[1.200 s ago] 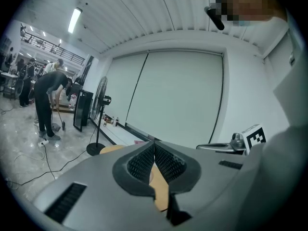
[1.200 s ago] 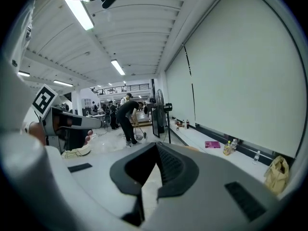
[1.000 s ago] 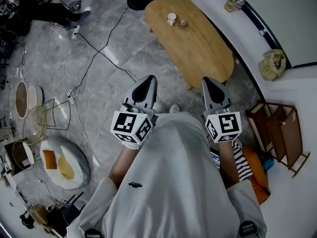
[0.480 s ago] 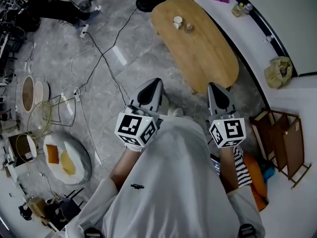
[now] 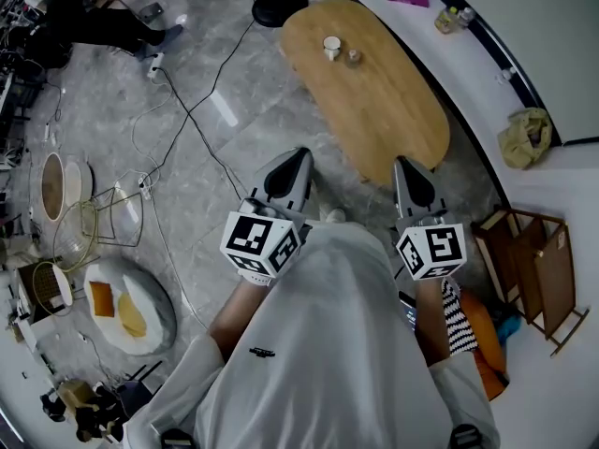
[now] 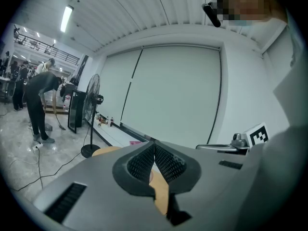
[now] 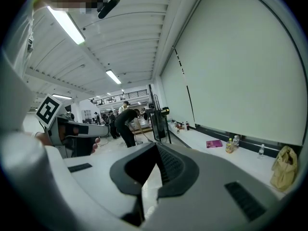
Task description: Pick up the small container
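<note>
Both grippers are tucked in close to the person's body and neither has anything in it. The left gripper (image 5: pixel 298 155) has its jaws closed tip to tip, and the right gripper (image 5: pixel 404 165) is shut on nothing too. The target is way off at the far end of the wooden table (image 5: pixel 393 110), whose long axis runs from far-left to near-right. Two tiny things sit there just beside each other: a white cup (image 5: pixel 331 47) and, to its right, what I'd guess is the small container (image 5: pixel 353 57), brownish and even smaller. From the jaws it's straight out and far, a bit right of the left gripper and a bit left of the right one. They're well apart from it, and honestly neither looks clearly nearer. It's too small to make out any shape or lid. Neither gripper view shows it at all, just wall, ceiling and a sliver of wood under the left jaws.
</note>
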